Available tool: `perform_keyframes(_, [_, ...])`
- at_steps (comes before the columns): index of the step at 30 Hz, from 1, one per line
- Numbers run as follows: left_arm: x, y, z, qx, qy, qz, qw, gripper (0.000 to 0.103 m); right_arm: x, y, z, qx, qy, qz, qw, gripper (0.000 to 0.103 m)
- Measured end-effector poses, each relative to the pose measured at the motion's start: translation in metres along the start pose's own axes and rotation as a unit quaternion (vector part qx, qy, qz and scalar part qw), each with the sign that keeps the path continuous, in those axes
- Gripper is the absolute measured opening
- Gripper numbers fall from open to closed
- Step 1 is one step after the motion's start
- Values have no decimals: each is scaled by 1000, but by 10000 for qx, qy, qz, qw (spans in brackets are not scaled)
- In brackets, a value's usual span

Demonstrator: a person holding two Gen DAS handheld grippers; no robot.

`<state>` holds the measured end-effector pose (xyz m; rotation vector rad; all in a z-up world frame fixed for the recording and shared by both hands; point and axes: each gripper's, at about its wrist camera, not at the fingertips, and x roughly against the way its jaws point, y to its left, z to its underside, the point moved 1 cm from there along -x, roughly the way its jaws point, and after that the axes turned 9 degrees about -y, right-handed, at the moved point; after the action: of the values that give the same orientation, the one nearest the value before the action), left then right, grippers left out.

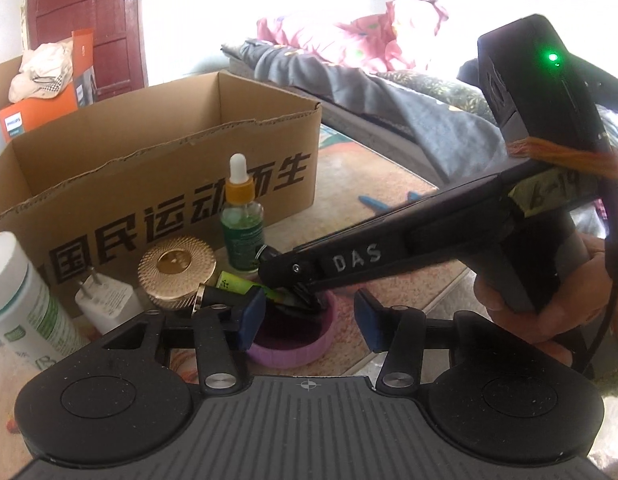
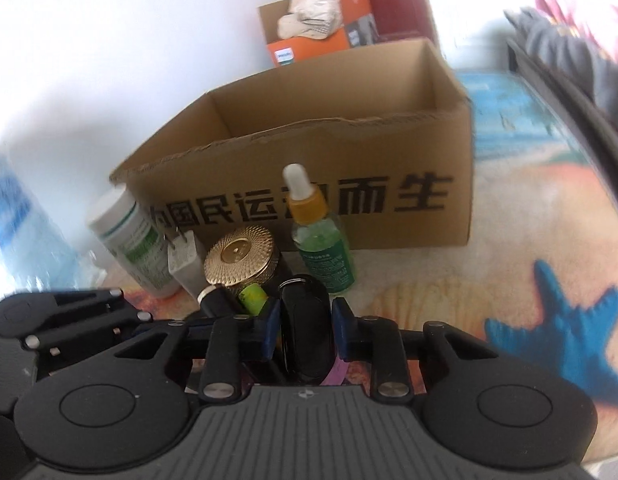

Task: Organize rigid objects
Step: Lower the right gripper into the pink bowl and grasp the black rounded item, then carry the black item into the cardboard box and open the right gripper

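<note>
Your right tool is clamped on the black key fob inside the purple lid, your half-open left tool straddles that lid without pressing it, so lifting may drag the lid along.

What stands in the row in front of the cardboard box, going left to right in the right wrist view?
White bottle with green label → white plug adapter → gold ribbed lid → dropper bottle with green liquid. The cardboard box stands behind all four.
</note>
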<state>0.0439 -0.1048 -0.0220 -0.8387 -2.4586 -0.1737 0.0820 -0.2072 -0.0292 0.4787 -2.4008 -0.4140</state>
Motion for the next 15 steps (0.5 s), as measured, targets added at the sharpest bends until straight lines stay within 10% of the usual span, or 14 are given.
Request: perform_keyframes(15, [-28, -5, -12, 10, 327, -18, 9995, 25, 2, -75, 14, -2719, 51, -1027, 9568, 26])
